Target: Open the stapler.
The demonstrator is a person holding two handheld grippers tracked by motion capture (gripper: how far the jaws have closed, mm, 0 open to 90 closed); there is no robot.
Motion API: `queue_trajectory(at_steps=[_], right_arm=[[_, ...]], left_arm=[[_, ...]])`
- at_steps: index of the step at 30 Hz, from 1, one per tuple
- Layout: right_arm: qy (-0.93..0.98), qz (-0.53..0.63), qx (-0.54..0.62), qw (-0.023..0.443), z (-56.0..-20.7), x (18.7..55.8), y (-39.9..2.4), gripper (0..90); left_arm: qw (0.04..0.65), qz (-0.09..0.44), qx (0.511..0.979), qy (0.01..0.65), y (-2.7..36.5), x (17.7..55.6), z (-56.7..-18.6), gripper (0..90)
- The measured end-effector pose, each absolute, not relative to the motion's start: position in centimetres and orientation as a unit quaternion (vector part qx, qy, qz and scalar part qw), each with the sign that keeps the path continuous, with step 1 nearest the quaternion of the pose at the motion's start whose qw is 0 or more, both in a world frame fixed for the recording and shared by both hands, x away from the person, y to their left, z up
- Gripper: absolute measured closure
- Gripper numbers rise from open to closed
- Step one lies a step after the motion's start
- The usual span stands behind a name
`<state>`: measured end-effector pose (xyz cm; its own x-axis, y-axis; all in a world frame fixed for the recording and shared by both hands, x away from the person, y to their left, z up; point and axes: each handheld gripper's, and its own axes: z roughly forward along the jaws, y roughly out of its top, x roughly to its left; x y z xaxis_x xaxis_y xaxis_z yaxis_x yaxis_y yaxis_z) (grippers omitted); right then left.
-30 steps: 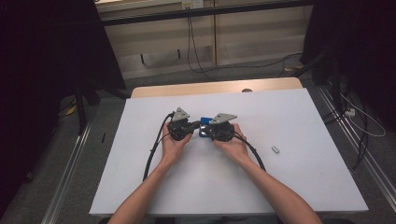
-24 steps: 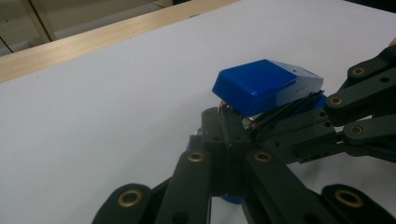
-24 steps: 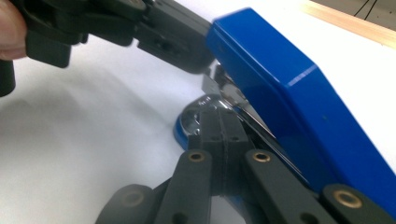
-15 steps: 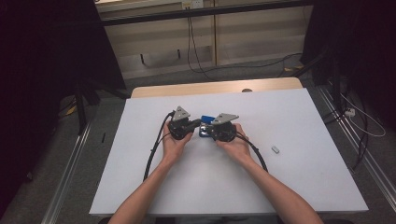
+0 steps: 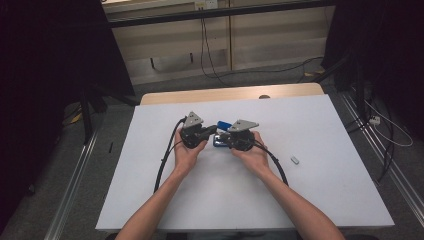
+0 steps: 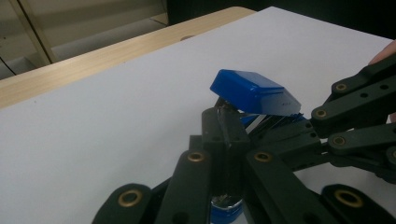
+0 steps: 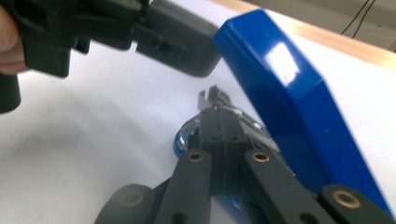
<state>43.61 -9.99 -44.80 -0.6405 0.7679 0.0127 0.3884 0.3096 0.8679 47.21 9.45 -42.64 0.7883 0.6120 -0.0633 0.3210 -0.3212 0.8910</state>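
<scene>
Little changed since the earlier high-view frames: both hands parked mid-table as before, the left gripper nudged only slightly, the stapler where it was. In the high view, left gripper (image 5: 212, 131) and right gripper (image 5: 223, 139) brought nose to nose over the white table (image 5: 320, 200), a blue stapler (image 5: 223, 123) pinned between them just ahead of the hands; a small grey piece (image 5: 295, 160) lying well apart toward the right edge; black cables looping back along the forearms. In the left gripper view, jaws drawn together into a narrow line, clamped on the stapler's lower metal part, its blue top cover (image 6: 252, 92) tilted up and hinged open above the fingertips; right gripper (image 6: 299, 135) reaching in from the right side, touching the same stapler. In the right gripper view, jaws likewise pressed shut around the stapler's metal magazine (image 7: 224, 109), the blue cover (image 7: 299, 102) rising steeply just beside them; left gripper (image 7: 191, 51) looming from the upper left, close to the cover's tip.
</scene>
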Motion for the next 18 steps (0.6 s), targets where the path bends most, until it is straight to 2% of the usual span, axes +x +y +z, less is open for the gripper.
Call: queue_trajectory(at_steps=[18], right_arm=[[0.747,0.474,0.391,0.255,-44.78,43.62,-9.47,90.0]], left_arm=[[0.508,0.145,0.796,0.296,9.18,47.23,-42.66,90.0]])
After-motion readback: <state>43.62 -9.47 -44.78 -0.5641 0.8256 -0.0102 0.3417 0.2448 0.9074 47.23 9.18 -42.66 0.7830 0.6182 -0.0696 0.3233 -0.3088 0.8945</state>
